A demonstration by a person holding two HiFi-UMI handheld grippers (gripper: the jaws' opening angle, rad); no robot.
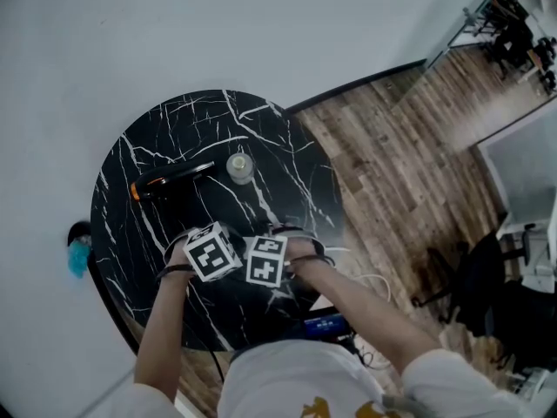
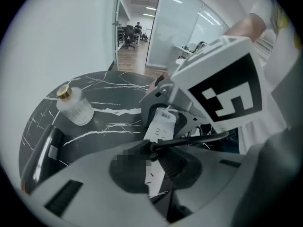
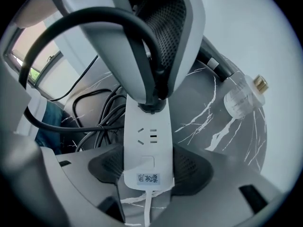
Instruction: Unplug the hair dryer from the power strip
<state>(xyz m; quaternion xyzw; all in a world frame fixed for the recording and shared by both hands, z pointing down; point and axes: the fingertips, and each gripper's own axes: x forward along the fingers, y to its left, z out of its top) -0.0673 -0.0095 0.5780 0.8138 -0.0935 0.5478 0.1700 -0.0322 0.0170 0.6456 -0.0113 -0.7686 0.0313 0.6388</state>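
A white power strip [image 3: 144, 145] lies on the black marble table [image 1: 174, 129], near its front edge. My right gripper [image 3: 147, 167] is shut on the strip's near end, a pad against each long side. The hair dryer's black plug [image 3: 151, 105] sits in the strip's far socket, and its cord [image 3: 61, 22] arches away overhead. My left gripper [image 2: 151, 157] comes down from above and is shut on the plug [image 2: 137, 150]. The hair dryer [image 1: 165, 179], black with an orange end, lies at the table's back left.
A small clear bottle [image 1: 239, 165] with a gold cap stands behind the grippers, close to the hair dryer. A bundle of dark cables [image 3: 94, 112] lies beside the strip. Wood floor [image 1: 409, 155] and a white wall surround the round table.
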